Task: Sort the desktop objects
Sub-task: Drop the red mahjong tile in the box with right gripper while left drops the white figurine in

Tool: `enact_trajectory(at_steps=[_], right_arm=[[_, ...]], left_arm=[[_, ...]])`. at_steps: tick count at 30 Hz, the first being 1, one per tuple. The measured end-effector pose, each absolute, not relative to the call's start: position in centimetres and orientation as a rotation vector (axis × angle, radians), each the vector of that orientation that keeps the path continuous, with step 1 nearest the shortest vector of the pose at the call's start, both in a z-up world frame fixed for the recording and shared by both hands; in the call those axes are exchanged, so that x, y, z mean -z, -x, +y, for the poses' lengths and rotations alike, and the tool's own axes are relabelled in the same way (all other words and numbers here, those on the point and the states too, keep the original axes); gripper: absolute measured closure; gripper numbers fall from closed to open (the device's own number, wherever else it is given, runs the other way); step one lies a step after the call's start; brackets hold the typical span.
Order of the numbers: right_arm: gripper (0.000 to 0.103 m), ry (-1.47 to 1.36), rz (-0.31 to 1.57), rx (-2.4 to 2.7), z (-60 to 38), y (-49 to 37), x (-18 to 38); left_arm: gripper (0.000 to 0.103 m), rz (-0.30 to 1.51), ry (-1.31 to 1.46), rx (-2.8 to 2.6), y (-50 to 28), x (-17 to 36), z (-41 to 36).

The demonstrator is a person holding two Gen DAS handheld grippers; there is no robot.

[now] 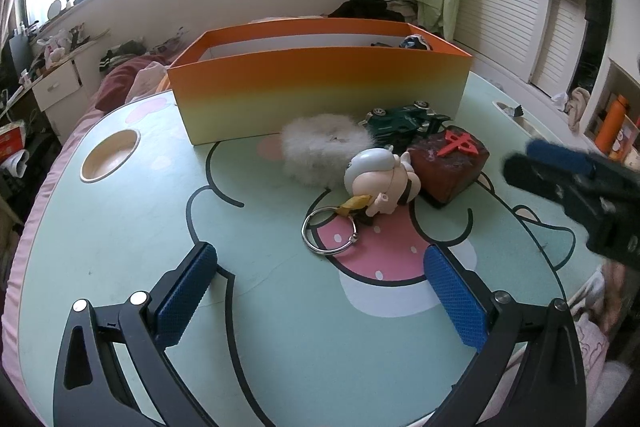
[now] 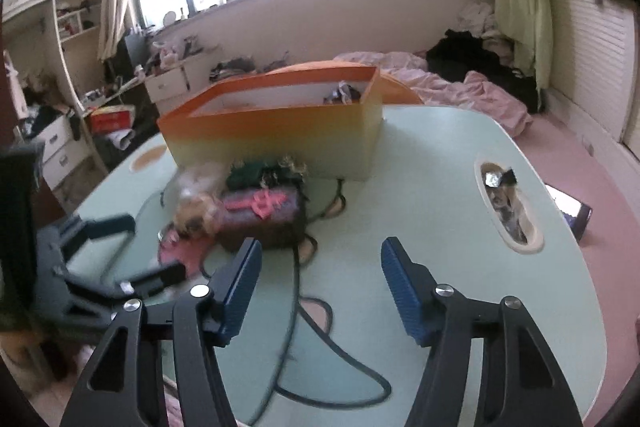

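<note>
A small heap of things waits on the mint-green surface [image 1: 120,227] just in front of the orange-to-yellow box [image 1: 320,87]: a dark red block with a red character on top [image 1: 448,163], a little figurine [image 1: 380,183] lying on its side against the block at its 9 o'clock, a metal ring [image 1: 330,233] touching the figurine at its 7 o'clock, a white fluffy puff [image 1: 320,147] at the figurine's 11 o'clock, and a dark green toy car [image 1: 404,119] at the block's 11 o'clock, close to the box wall. Something dark already lies in the box's far right corner, so I'd judge the sorting partly done and a fresh pick now in hand. The right tool [image 2: 318,287] hovers with its jaws parted about halfway and nothing between them; the red block sits at its 11 o'clock in its blurred view. The left tool [image 1: 320,295] hangs released and wide, empty, with the ring at its 12 o'clock. Next, I'd guess, the right tool must straddle the block squarely, taking care not to nudge the figurine leaning on it.
</note>
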State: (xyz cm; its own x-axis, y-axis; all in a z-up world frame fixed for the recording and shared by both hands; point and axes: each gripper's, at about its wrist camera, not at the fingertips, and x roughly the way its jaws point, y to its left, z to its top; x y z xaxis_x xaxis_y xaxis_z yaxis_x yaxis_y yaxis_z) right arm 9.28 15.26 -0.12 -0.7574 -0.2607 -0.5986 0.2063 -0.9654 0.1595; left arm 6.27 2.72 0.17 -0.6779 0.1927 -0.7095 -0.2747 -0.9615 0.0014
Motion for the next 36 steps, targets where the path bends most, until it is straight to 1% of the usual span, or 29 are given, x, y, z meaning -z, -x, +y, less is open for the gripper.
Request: enact_trajectory(at_steps=[2, 4, 5, 6, 7, 8, 9, 11, 12, 15, 17, 19, 21, 22, 23, 24, 25, 26, 27, 31, 34, 36], right_arm=[[0.040, -0.990, -0.048, 2.700, 13.7, -8.0, -0.6], [0.039, -1.017, -0.019, 2.669, 12.4, -7.1, -1.2], [0.037, -1.038, -0.022, 2.660, 11.9, -6.5, -1.2], [0.032, -1.077, -0.024, 2.649, 11.4, -5.5, -0.9], [0.030, -1.117, -0.021, 2.632, 11.1, -4.8, -0.4], [0.031, -1.168, -0.019, 2.605, 10.8, -4.1, 0.3], [0.032, -1.190, -0.057, 2.574, 11.1, -3.8, 0.9], [0.042, -1.152, -0.058, 2.617, 11.8, -4.5, 0.7], [0.042, -1.140, -0.085, 2.605, 12.2, -4.9, 0.6], [0.042, -1.052, -0.264, 2.560, 14.7, -6.7, 0.2], [0.042, -0.993, -0.337, 2.602, 16.5, -7.9, -0.2], [0.041, -0.957, -0.421, 2.652, 18.3, -8.7, -0.4], [0.041, -0.925, -0.507, 2.667, 19.6, -9.2, -0.5], [0.041, -0.917, -0.523, 2.668, 19.6, -9.1, -0.3], [0.041, -0.916, -0.525, 2.669, 19.5, -9.1, -0.4], [0.041, -0.920, -0.515, 2.668, 19.4, -9.1, -0.5], [0.041, -0.923, -0.501, 2.666, 19.1, -9.0, -0.6], [0.041, -0.922, -0.491, 2.667, 18.9, -9.0, -0.6], [0.041, -0.921, -0.483, 2.668, 19.1, -8.9, -0.6], [0.041, -0.914, -0.486, 2.676, 19.9, -9.2, -0.3], [0.041, -0.926, -0.479, 2.677, 19.9, -9.1, 0.0], [0.041, -0.923, -0.471, 2.677, 19.9, -8.9, -0.4]], left_arm=[[0.000, 0.158, 1.106, -2.658, -6.3, -0.2, 2.7], [0.000, 0.159, 1.105, -2.656, -6.3, -0.2, 2.7], [0.000, 0.161, 1.104, -2.653, -6.3, -0.2, 2.8], [0.000, 0.164, 1.103, -2.647, -6.3, -0.2, 2.8], [0.000, 0.170, 1.101, -2.636, -6.3, -0.2, 3.0], [0.000, 0.180, 1.096, -2.619, -6.3, -0.1, 3.0], [0.000, 0.193, 1.090, -2.595, -6.3, -0.2, 3.2], [0.000, 0.206, 1.076, -2.570, -6.4, -0.2, 3.4], [0.000, 0.209, 1.074, -2.559, -6.5, -0.3, 3.4], [0.000, 0.216, 1.083, -2.518, -6.5, -0.5, 3.6], [0.000, 0.171, 1.068, -2.475, -6.4, -1.0, 3.7], [0.000, 0.124, 0.983, -2.512, -6.4, -2.3, 3.5], [0.001, 0.160, 0.908, -2.569, -5.8, -3.3, 4.1], [0.004, 0.196, 0.902, -2.576, -5.2, -3.5, 4.7], [0.021, 0.232, 0.918, -2.570, -4.6, -3.4, 5.3], [0.033, 0.256, 0.953, -2.546, -3.8, -3.2, 5.9], [0.050, 0.269, 0.985, -2.532, -3.3, -2.8, 6.3], [0.063, 0.268, 1.013, -2.503, -2.9, -2.4, 6.6], [0.063, 0.250, 1.039, -2.457, -2.7, -2.1, 6.8], [0.063, 0.207, 1.003, -2.418, -4.5, -2.6, 5.7], [0.063, 0.167, 0.979, -2.406, -5.6, -3.9, 3.9], [0.063, 0.095, 0.949, -2.415, -5.4, -5.6, 2.6]])
